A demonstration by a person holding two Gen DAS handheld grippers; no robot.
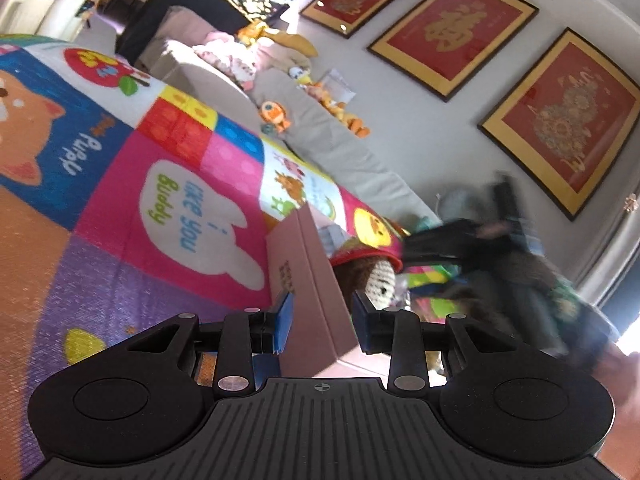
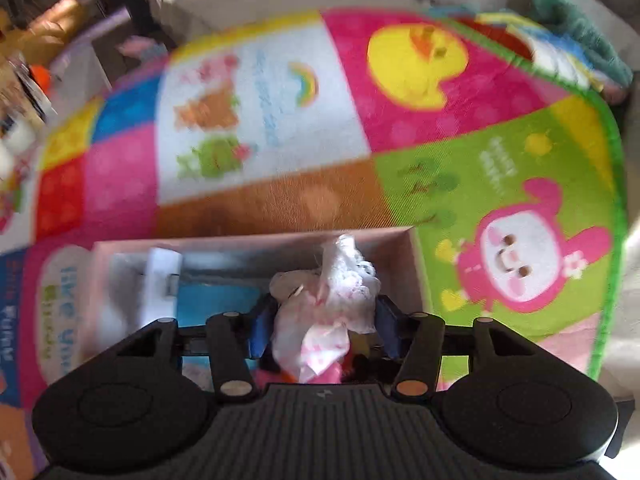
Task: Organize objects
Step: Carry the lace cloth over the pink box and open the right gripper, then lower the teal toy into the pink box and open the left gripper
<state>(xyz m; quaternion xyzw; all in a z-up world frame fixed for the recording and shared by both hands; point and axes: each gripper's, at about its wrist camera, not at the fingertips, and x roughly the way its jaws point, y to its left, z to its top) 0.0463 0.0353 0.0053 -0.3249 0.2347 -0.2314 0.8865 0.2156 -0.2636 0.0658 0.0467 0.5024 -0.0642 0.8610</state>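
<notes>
Bright play mat [image 2: 460, 184] underlies my pink box [image 2: 256, 236]. My right gripper [image 2: 320, 330] pinches a white frilly cloth [image 2: 332, 300]; I should lower it fully inside before releasing. My left gripper [image 1: 322, 326], jaws parted, straddles the box wall.

White-pink frilly doll [image 2: 320, 312] above open pink box [image 2: 416, 264] on mat.
</notes>
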